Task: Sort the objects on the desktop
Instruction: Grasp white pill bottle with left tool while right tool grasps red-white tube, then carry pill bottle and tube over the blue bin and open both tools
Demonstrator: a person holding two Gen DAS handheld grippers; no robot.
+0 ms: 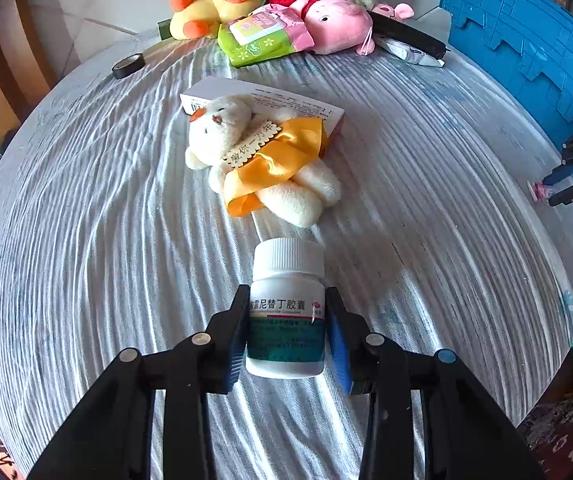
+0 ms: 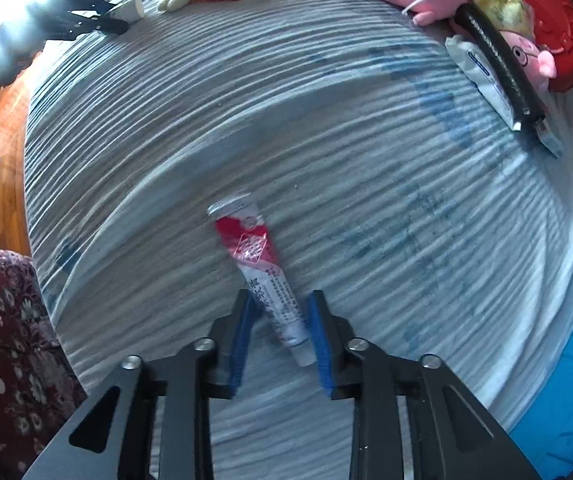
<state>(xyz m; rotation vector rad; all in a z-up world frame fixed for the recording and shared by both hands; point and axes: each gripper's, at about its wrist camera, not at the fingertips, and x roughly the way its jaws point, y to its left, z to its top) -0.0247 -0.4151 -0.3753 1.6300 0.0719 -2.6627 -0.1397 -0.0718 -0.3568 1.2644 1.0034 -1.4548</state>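
Note:
A white medicine bottle [image 1: 286, 312] with a ribbed cap and a green-banded label sits between the blue pads of my left gripper [image 1: 286, 294], which is shut on its body above the striped cloth [image 1: 86, 220]. In the right wrist view a red-and-white ointment tube [image 2: 262, 264] lies slanted on the cloth, and its capped end is pinched between the pads of my right gripper [image 2: 280, 296]. The left wrist view also shows the right gripper [image 1: 570, 184] at the far right edge. The left gripper [image 2: 114, 20] with the bottle [image 2: 130, 10] shows at the top left of the right wrist view.
A cream teddy bear [image 1: 262, 160] with a yellow ribbon lies on a white box [image 1: 286, 98] just beyond the bottle. At the back are a yellow duck [image 1: 206, 8], a wipes pack [image 1: 262, 36], a pink pig [image 1: 338, 24] and a tape roll [image 1: 128, 66]. A blue crate [image 1: 526, 40] stands at the right.

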